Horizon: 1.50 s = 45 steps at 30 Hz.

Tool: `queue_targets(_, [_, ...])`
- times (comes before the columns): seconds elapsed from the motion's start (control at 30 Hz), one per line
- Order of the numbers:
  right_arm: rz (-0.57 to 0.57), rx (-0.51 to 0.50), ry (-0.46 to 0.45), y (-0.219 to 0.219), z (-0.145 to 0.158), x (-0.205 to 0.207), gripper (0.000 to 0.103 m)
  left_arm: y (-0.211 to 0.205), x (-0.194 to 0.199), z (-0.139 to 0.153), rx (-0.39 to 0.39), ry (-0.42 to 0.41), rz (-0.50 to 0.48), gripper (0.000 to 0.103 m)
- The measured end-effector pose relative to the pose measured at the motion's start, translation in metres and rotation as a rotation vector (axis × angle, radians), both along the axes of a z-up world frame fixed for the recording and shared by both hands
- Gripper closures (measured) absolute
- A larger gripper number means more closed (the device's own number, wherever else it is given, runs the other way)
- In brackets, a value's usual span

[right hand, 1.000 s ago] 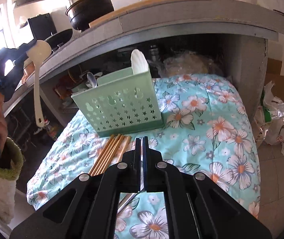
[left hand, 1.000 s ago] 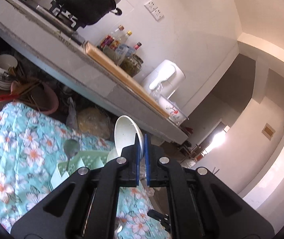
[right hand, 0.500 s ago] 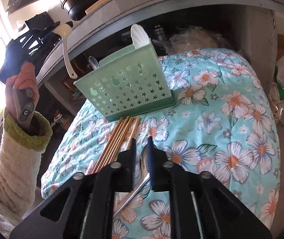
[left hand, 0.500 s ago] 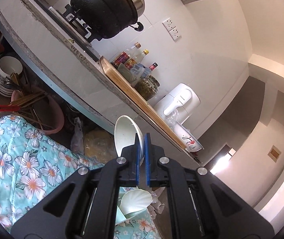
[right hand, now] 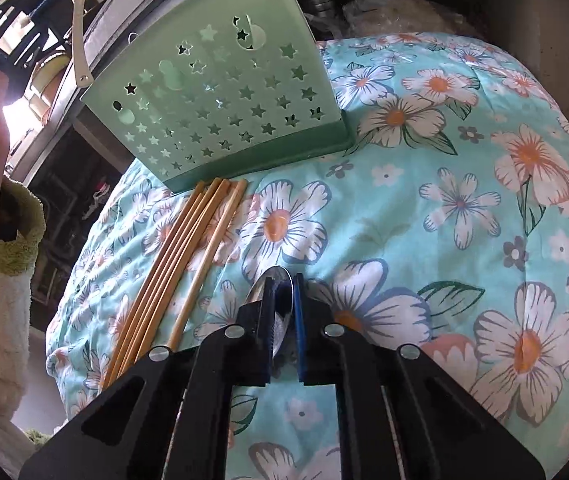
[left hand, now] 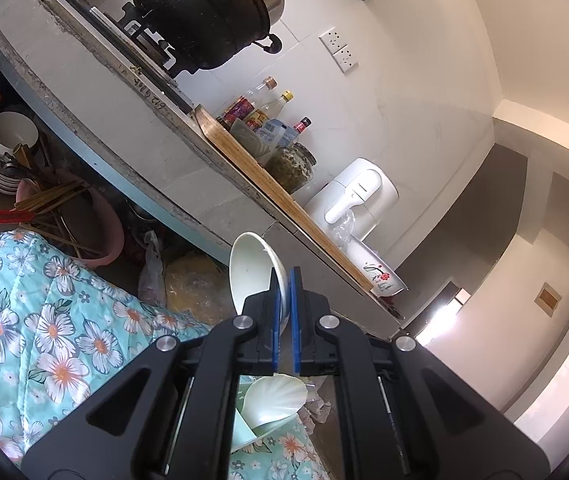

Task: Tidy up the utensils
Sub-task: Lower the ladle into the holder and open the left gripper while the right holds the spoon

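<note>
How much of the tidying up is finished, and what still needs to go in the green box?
Partly done. A shell-shaped scoop already stands in the green box. The left gripper holds a white ladle up in the air. The right gripper is down around a metal spoon on the flowery cloth. The chopsticks lie on the cloth beside the box, not yet put away.
</note>
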State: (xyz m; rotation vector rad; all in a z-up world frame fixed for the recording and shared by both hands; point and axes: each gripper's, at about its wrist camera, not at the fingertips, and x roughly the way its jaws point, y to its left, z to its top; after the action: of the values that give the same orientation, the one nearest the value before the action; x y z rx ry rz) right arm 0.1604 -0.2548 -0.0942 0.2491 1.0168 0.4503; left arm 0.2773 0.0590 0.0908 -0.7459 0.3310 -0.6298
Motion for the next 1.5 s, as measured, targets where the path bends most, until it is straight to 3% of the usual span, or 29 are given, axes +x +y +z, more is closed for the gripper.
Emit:
queue_targets(0.2, [-0.038,-0.011,-0.089,-0.006,0.024,-0.017,0.1,-0.005,0.006,0.002,0.005,-0.026,0.01,0.099])
queue_targets(0.4, [-0.068,-0.018,-0.161,-0.018,0.051,-0.029,0.1,-0.007,0.015,-0.012,-0.012,-0.002,0.021,0.099])
queue_targets(0.7, [-0.098,-0.002,-0.185,-0.03,0.064,-0.034,0.1,-0.019,0.008,-0.03,0.138,-0.021,0.064,0.099])
queue_targets(1.07, [-0.112,-0.011,-0.208,-0.03,0.071,-0.041,0.1,-0.016,-0.023,-0.039,0.148,-0.003,-0.029,0.099])
queue_targets(1.1, [-0.114,-0.011,-0.21,-0.031,0.072,-0.041,0.1,-0.016,-0.027,-0.04,0.15,0.0,-0.035,0.097])
queue_targets(1.23, [-0.122,-0.011,-0.22,-0.032,0.077,-0.043,0.1,-0.013,-0.041,-0.041,0.147,0.011,-0.041,0.07])
queue_targets(1.5, [-0.129,-0.026,-0.269,-0.032,0.096,-0.05,0.1,-0.001,-0.072,-0.036,0.131,-0.011,-0.03,0.053])
